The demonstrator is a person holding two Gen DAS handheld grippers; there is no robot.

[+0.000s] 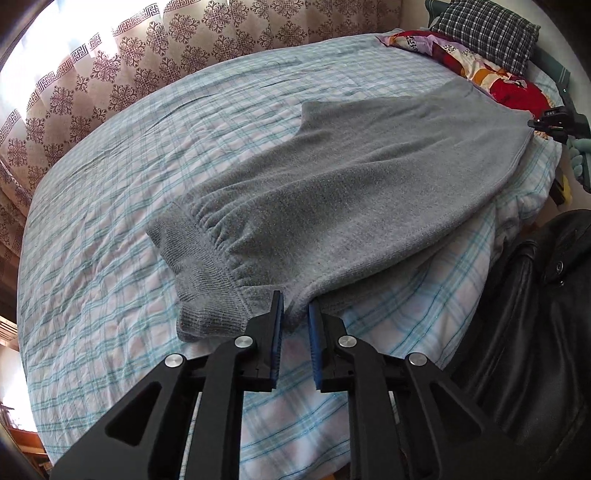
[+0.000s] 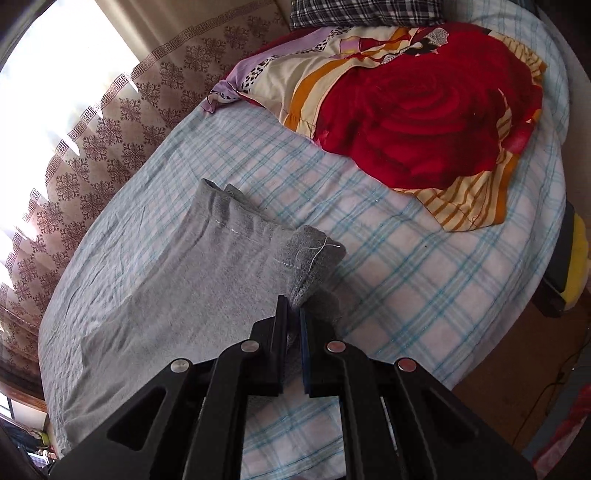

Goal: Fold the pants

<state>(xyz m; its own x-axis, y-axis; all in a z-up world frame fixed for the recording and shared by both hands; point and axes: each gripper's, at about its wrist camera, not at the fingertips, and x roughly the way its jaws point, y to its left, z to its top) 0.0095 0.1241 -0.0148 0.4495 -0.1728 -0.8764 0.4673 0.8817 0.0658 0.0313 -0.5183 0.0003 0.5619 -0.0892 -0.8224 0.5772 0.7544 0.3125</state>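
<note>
Grey knit pants (image 1: 351, 177) lie spread on the checked bed sheet (image 1: 110, 206). In the left wrist view the ribbed waistband (image 1: 207, 280) is near me, and my left gripper (image 1: 295, 306) is shut on the pants' near edge beside it. In the right wrist view my right gripper (image 2: 293, 306) is shut on a bunched corner of the pants (image 2: 207, 280) at the leg cuff end (image 2: 314, 254). The right gripper also shows in the left wrist view (image 1: 554, 122) at the pants' far right end.
A red rose-print blanket (image 2: 417, 122) and a dark plaid pillow (image 2: 362, 11) lie at the head of the bed. A patterned curtain (image 1: 110, 66) hangs behind the bed. A black leather jacket (image 1: 528, 332) is at the bed's right edge.
</note>
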